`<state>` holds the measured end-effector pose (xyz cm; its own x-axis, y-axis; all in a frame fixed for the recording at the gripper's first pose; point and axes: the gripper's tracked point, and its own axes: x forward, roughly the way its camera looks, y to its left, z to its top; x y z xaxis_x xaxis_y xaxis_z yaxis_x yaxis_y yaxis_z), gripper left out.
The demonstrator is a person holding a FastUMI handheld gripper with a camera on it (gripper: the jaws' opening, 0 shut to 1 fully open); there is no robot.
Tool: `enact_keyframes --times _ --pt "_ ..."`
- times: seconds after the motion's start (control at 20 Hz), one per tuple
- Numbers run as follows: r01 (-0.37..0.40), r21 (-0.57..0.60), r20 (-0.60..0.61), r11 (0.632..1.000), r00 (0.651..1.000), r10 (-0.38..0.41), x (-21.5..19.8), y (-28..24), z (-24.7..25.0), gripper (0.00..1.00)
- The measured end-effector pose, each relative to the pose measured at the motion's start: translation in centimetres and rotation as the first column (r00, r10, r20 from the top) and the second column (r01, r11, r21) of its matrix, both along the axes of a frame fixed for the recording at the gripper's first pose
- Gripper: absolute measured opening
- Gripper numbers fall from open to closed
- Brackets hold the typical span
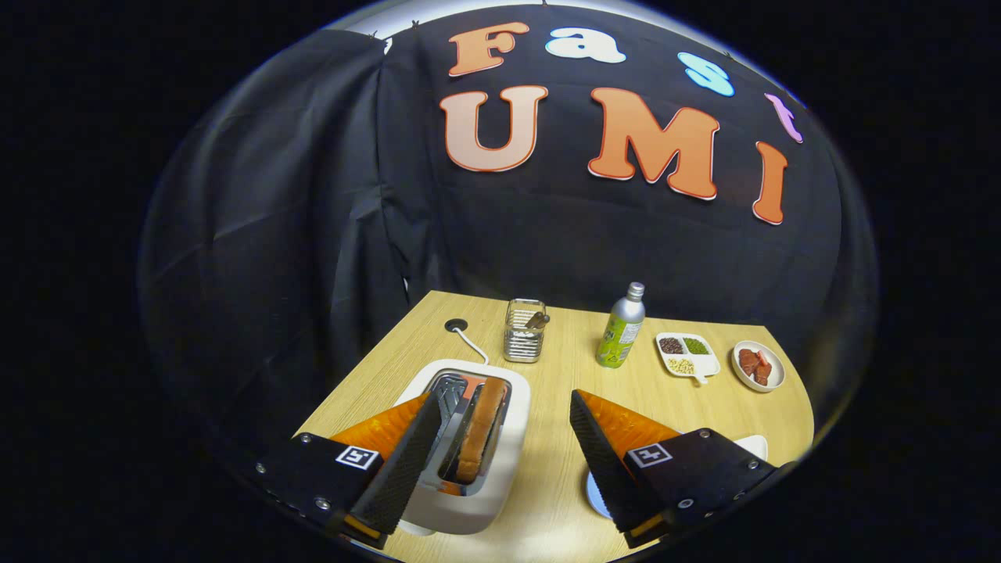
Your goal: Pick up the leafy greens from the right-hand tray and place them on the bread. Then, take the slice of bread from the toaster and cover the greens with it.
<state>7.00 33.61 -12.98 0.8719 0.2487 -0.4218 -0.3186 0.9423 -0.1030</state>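
Note:
A white toaster (500,477) stands on the wooden table just ahead of my left finger. A brown slice of bread (481,428) stands upright in its right slot, and the left slot holds only its metal rack. My gripper (504,410) hovers above the toaster, open, with nothing between its fingers. The bread slice lies between the fingers, nearer the left one. A white plate (598,494) peeks out below the right finger, mostly hidden by it.
Beyond the toaster stand a wire mesh holder (524,330) and a silver bottle with a green label (621,327). To their right lie a white divided dish of small toppings (688,356) and a small plate with red pieces (758,365). A white cable (471,342) runs to a table grommet.

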Motion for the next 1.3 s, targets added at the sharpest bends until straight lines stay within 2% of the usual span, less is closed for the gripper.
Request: enact_keyframes --times 0.15,0.45,0.65,0.7,0.75,0.8,0.85,1.0,1.3 --pt "0.011 -0.011 -0.007 1.0 1.0 -0.011 0.4 0.6 -1.2 0.97" --pt "0.034 -0.014 -0.031 0.999 0.999 -0.035 0.8 1.6 -3.1 0.71" --pt "0.02 -0.038 -0.04 0.999 0.999 -0.022 0.7 1.9 -3.7 0.45" --pt "0.022 -0.042 -0.039 0.999 0.999 -0.024 0.6 1.8 -3.8 0.34" --pt "0.025 -0.038 -0.04 0.999 0.999 -0.027 0.6 1.8 -3.9 0.29" --pt "0.028 -0.029 -0.041 0.999 0.999 -0.029 0.6 2.0 -4.0 0.17" --pt "0.03 -0.03 -0.041 0.999 0.999 -0.032 0.6 2.0 -3.9 0.14" --pt "0.022 -0.023 -0.044 0.999 0.999 -0.023 0.3 2.1 -3.8 0.07" --pt "0.025 -0.001 -0.024 1.0 0.999 -0.025 -0.3 1.9 -2.0 0.07"
